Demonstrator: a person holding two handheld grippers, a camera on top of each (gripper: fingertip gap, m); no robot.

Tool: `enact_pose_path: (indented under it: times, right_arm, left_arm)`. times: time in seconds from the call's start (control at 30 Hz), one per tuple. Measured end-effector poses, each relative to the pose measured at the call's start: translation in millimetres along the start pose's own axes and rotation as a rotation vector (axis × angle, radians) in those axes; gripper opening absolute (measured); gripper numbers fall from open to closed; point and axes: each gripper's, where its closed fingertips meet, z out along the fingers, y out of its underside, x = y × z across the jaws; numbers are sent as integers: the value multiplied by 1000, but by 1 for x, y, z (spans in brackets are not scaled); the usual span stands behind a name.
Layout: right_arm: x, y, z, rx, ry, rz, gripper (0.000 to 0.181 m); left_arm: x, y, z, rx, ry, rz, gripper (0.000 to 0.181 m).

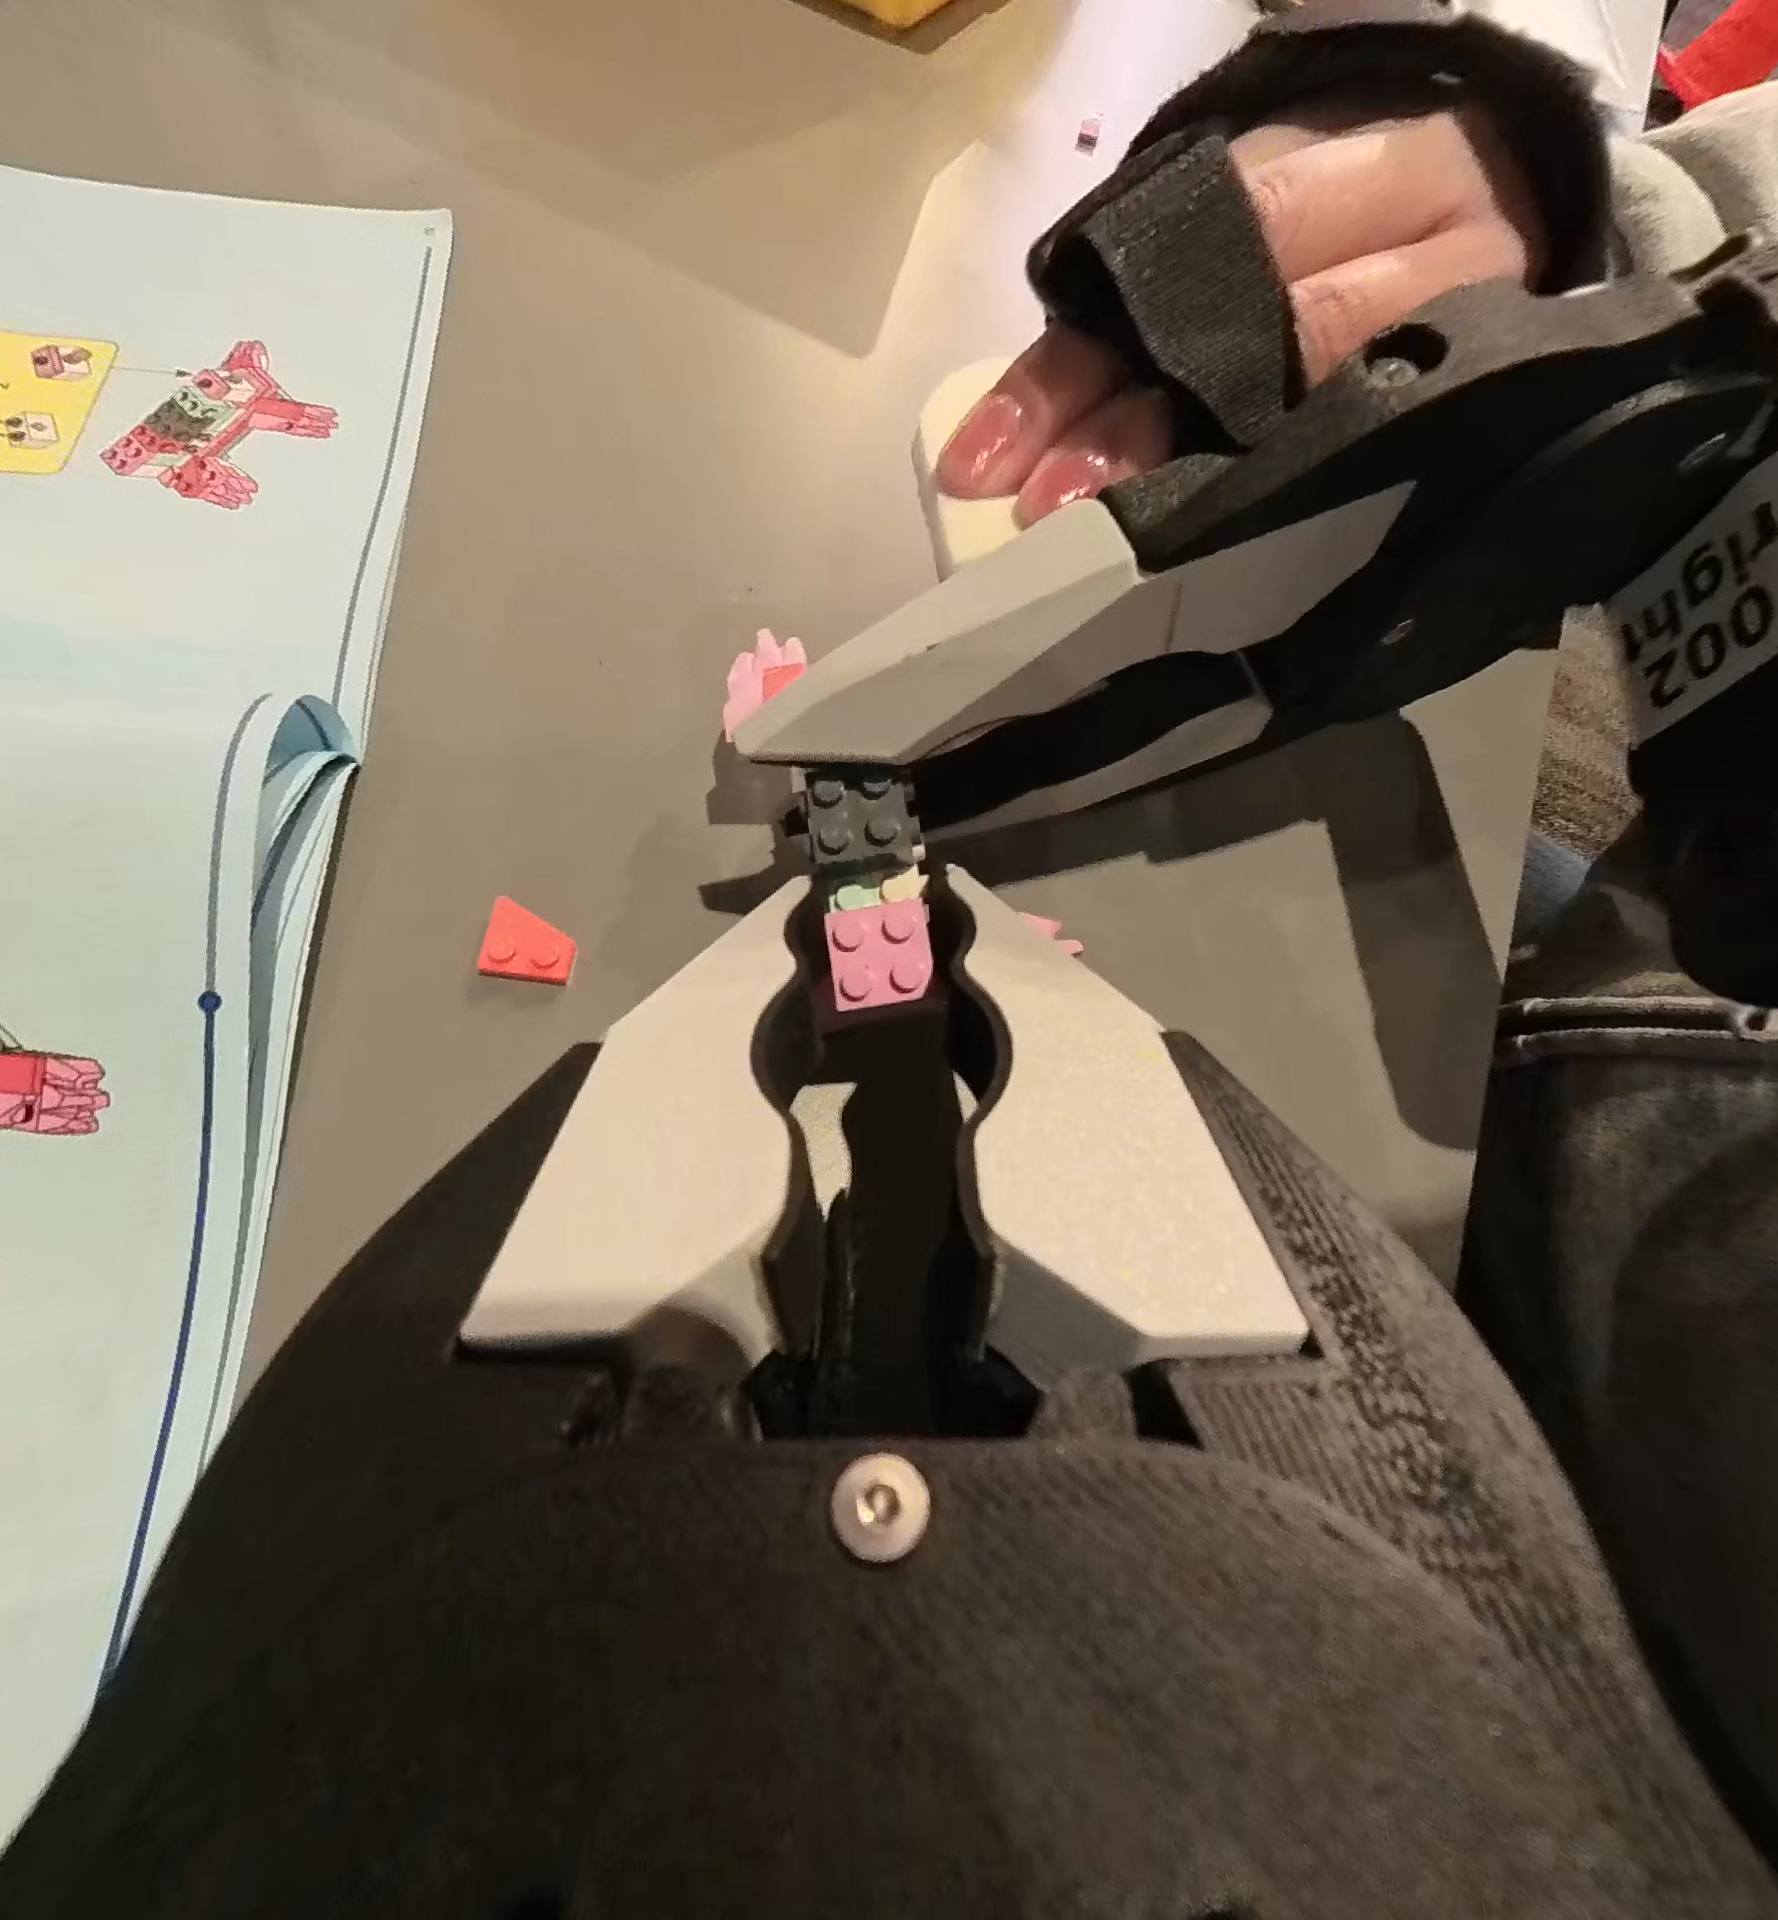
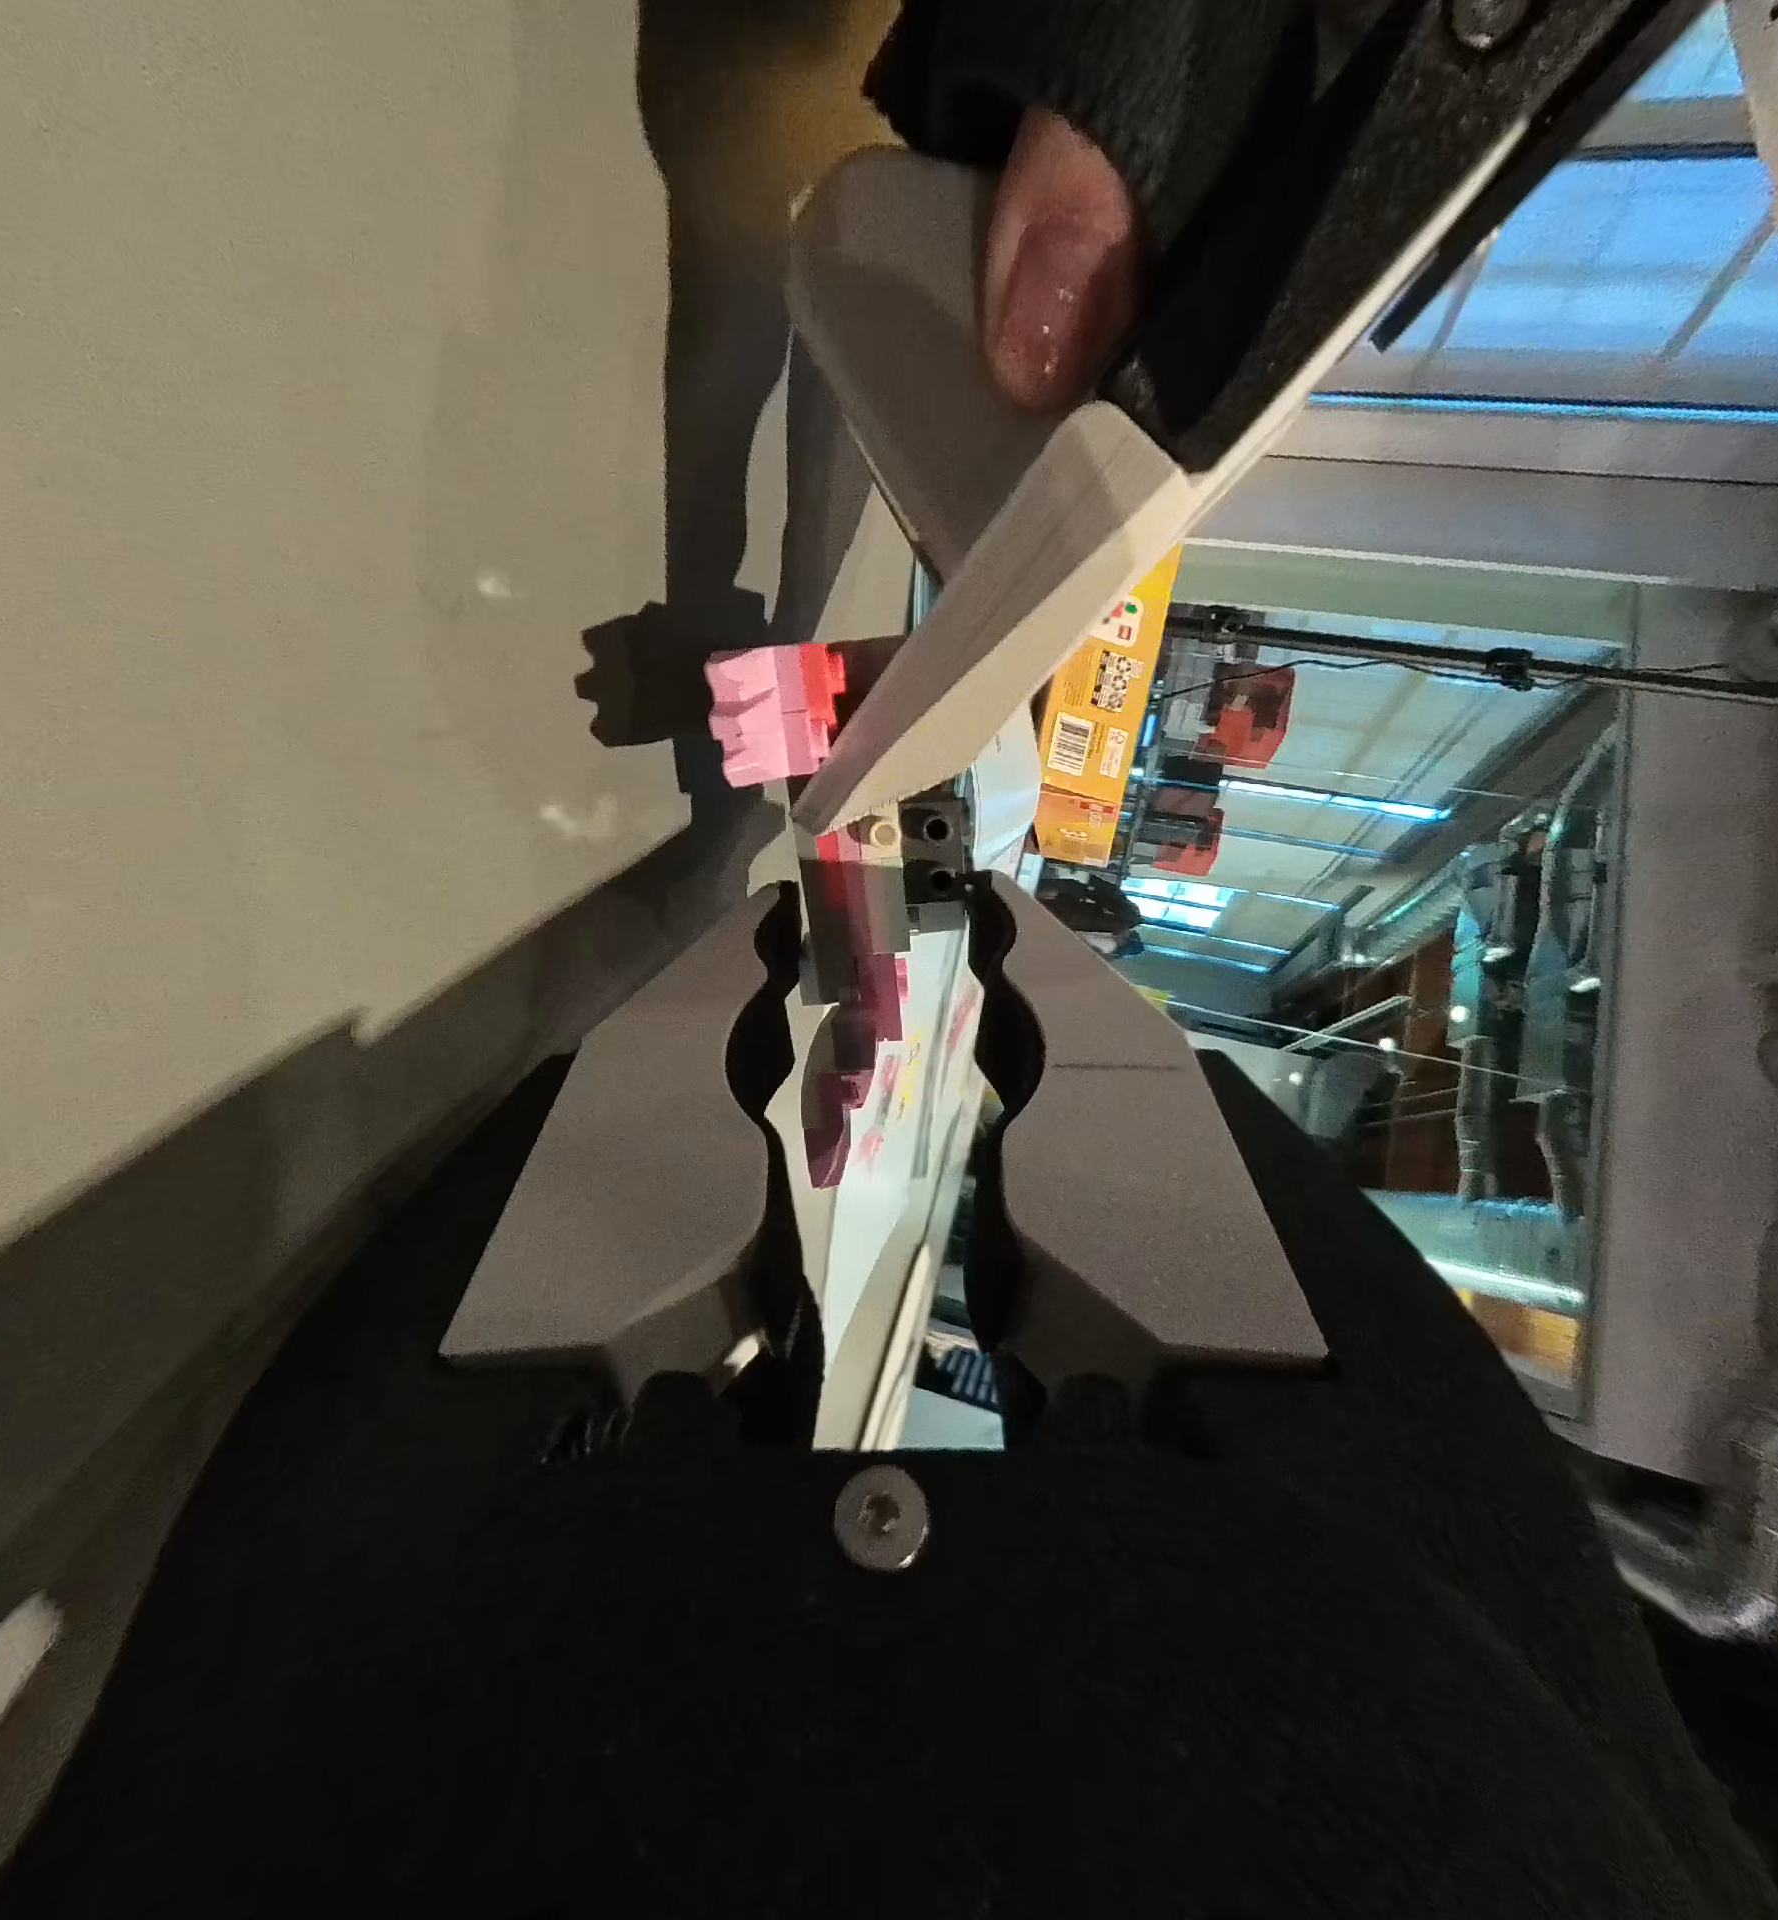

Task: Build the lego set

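Note:
A small lego build is held above the tan table (image 1: 656, 364) by both grippers. It shows a pink 2x2 plate (image 1: 880, 961), pale green pieces and a dark grey studded block (image 1: 864, 821). My left gripper (image 1: 880, 894) is shut on the pink end. My right gripper (image 1: 843, 769) comes in from the right, held by a gloved hand (image 1: 1280, 312), and is shut on the dark grey end. In the right wrist view the right gripper (image 2: 880, 899) clamps the build (image 2: 854, 925). The left gripper's grey finger (image 2: 968, 644) crosses from above, and a pink clawed foot (image 2: 760, 717) sticks out.
An open instruction booklet (image 1: 137, 623) lies on the left of the table. A loose red wedge plate (image 1: 526, 940) lies on the table just left of the grippers. A yellow lego box (image 2: 1103, 717) stands behind the build in the right wrist view. Both grippers' tips are close together, under 4 cm apart.

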Motion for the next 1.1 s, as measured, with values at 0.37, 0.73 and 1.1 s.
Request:
enact_pose_path:
  times: [0.37,0.73,1.1]
  right_arm:
    - [-4,-5,-1,97,-81,353,33]
    - [5,-6,-4,125,-9,374,58]
    - [11,18,-47,280,115,355,81]
  left_arm:
    - [-2,-2,-1,12,-2,-21,17]
    - [-3,0,2,-7,-9,-21,17]
    - [8,3,10,-43,-38,154,17]
